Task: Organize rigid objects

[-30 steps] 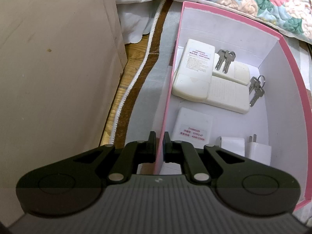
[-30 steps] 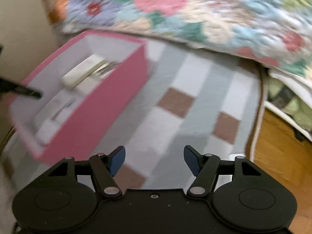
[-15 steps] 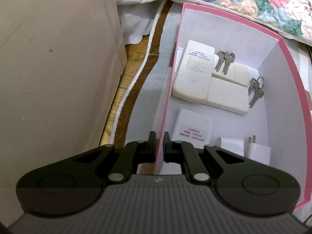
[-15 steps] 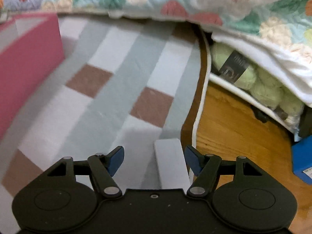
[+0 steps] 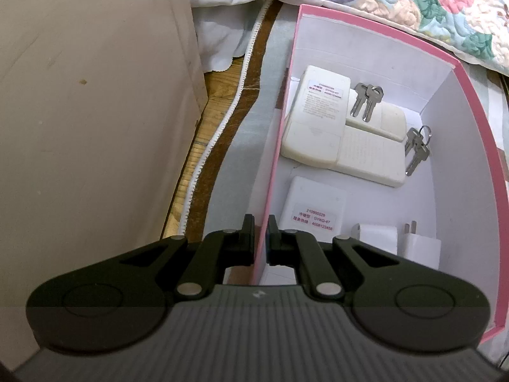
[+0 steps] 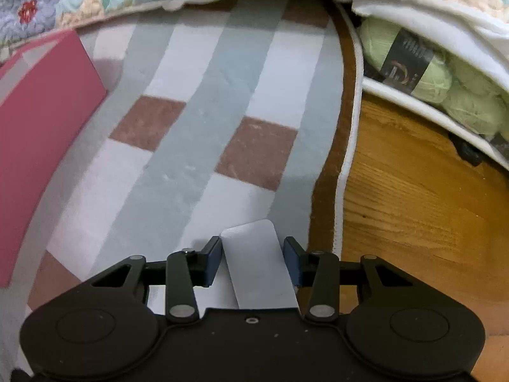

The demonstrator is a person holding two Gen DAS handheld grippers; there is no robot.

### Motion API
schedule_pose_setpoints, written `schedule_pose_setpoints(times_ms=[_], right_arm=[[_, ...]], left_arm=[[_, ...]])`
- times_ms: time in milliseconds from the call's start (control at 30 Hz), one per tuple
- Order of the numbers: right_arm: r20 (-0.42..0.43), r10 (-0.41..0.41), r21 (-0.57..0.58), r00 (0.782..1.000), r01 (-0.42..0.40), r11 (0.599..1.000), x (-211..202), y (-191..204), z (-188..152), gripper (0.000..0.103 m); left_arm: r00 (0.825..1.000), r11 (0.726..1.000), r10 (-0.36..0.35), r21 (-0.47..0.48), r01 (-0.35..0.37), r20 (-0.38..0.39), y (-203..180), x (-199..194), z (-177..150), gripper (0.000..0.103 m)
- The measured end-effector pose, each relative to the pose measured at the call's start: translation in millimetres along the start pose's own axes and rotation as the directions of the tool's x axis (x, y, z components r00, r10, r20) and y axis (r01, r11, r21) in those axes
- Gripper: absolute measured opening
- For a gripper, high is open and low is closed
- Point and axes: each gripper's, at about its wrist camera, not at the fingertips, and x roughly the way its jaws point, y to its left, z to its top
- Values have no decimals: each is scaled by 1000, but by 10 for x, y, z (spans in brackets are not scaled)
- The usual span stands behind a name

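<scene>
1. Pink box (image 5: 474, 146) sits on the checked rug (image 6: 203, 146), white inside, close below the floral quilt (image 5: 429, 3).
2. Left gripper (image 5: 261, 238) is clamped tight on the box's near left wall, one finger outside, one inside.
3. In the box: two cream remotes (image 5: 318, 121) lie side by side at the far end, one overlapping the other.
4. A pair of keys (image 5: 366, 98) rests on those remotes; a second key bunch (image 5: 416, 152) lies just beside them on the right.
5. Nearer: a white labelled remote (image 5: 313, 203) and two white plug adapters (image 5: 420, 245).
6. Right gripper (image 6: 251, 258) straddles a flat white remote (image 6: 254, 254) on the rug's edge, near the wooden floor (image 6: 413, 197).
7. Its jaws are closing, blue pads either side, slim gaps showing.
</scene>
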Motion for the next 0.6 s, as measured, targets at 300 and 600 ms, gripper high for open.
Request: schedule_pose_setpoints(times_ms=[300,600], right_arm=[[122,52,-101,991,-39,994,-345,588,90,46],[156,186,-184,970,-156,970,-557,1136,258,1]], left_arm=[[1000,1000,0,-7,0,0,9,-5,8,6],[1000,1000,3,-4,-3,3,12,-5,6,6]])
